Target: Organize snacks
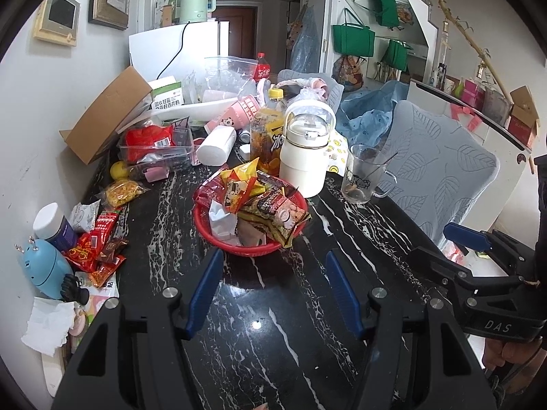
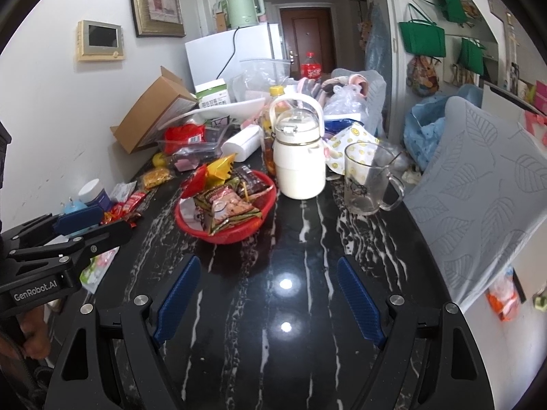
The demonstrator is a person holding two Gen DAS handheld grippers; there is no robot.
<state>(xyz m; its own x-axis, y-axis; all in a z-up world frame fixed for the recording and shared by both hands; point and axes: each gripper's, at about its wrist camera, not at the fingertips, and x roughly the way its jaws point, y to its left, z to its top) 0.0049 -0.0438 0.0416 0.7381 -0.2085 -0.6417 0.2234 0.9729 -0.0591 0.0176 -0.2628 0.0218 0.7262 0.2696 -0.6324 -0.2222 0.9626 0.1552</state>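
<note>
A red basket (image 1: 205, 225) (image 2: 236, 234) stands mid-table on the black marble top, heaped with several snack packets. More packets (image 1: 99, 249) (image 2: 128, 206) lie loose by the wall on the left, with a yellow one (image 1: 121, 193) (image 2: 155, 177) further back. My left gripper (image 1: 273, 259) hovers just short of the basket, open, nothing between its blue pads. My right gripper (image 2: 270, 263) hangs over bare tabletop nearer the front, open and empty as well. Each gripper shows at the edge of the other's view, the right gripper (image 1: 478, 253) and the left gripper (image 2: 82, 227).
Behind the basket stand a white jug (image 1: 304, 150) (image 2: 299, 160), an orange drink bottle (image 1: 266, 130) and a glass mug (image 1: 362, 177) (image 2: 369, 181) with a spoon. A clear box (image 1: 157, 150), cardboard box (image 1: 109, 112) and blue gadget (image 1: 44, 268) crowd the left. A chair back (image 2: 478, 191) stands right.
</note>
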